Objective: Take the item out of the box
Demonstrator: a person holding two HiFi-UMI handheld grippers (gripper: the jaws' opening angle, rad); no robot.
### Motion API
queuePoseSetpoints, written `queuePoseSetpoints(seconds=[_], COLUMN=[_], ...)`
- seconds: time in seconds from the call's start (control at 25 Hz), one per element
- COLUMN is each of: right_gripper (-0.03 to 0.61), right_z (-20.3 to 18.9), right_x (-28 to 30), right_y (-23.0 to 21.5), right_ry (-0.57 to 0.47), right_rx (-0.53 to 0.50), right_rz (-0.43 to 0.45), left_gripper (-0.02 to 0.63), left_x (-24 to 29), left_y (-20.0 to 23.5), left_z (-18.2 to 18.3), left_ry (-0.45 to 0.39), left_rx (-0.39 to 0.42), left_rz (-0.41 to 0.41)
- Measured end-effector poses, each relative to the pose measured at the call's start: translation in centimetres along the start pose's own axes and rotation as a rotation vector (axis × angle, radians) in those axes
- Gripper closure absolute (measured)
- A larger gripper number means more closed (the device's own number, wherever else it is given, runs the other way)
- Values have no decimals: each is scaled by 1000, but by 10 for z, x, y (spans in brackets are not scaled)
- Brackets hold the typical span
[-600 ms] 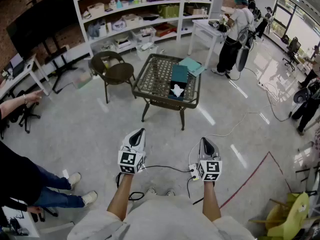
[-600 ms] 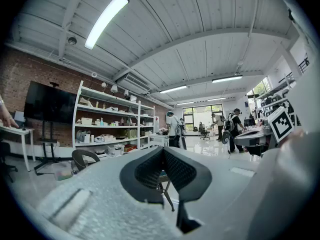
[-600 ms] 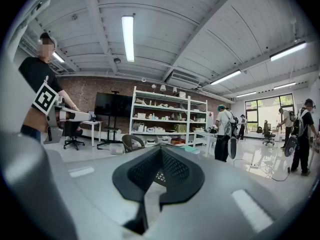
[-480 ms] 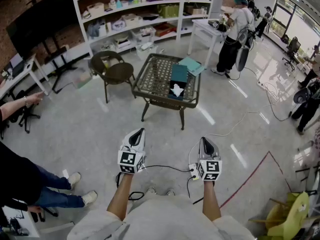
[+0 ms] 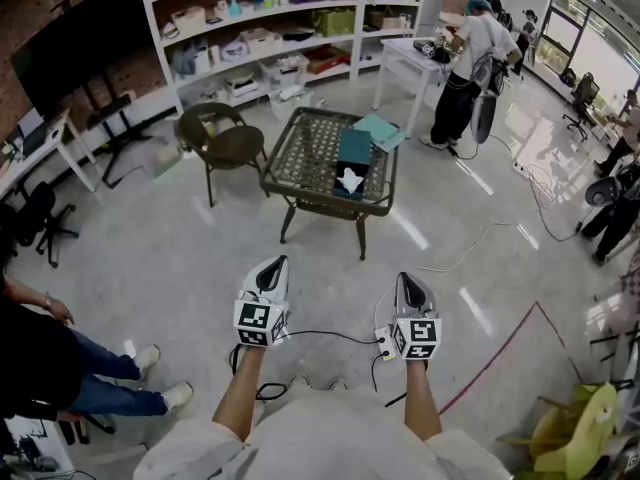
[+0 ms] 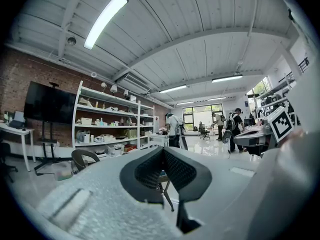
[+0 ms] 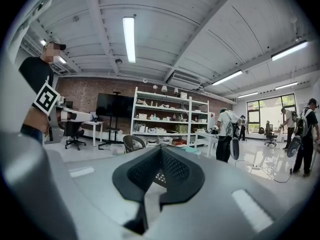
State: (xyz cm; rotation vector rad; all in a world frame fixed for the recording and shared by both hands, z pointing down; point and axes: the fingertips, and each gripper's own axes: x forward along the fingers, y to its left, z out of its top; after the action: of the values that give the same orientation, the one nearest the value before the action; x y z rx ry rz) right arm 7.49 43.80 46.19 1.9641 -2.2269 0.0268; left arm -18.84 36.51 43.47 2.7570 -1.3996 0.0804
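Observation:
A teal box with a white item sticking out of its top stands on a wicker table several steps ahead. My left gripper and right gripper are held low in front of me, far short of the table. Both are shut with nothing between the jaws. In the left gripper view the closed tips point toward the table; in the right gripper view the closed tips do the same.
A wicker chair stands left of the table. A teal sheet lies on the table's far corner. Shelving lines the back wall. A person stands at a white table at right; another person sits at left. Cables trail on the floor.
The seated person's outstretched arm at left has dropped down. My grippers stay in about the same place, and the view has shifted slightly.

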Motion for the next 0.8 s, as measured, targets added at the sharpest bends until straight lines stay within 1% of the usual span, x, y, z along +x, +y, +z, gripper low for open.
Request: queuePoseSetpoints(seconds=[0.48, 0.8], right_gripper=[578, 578], right_z=[-7, -16], right_x=[8, 12], right_y=[-24, -42], right_ry=[6, 12], right_rx=[3, 2], right_rz=[21, 55], left_gripper=[608, 608], left_x=[20, 27], left_y=[-22, -42], left_z=[-8, -20], left_ry=[18, 35], left_rx=[-7, -10], left_rz=[19, 45])
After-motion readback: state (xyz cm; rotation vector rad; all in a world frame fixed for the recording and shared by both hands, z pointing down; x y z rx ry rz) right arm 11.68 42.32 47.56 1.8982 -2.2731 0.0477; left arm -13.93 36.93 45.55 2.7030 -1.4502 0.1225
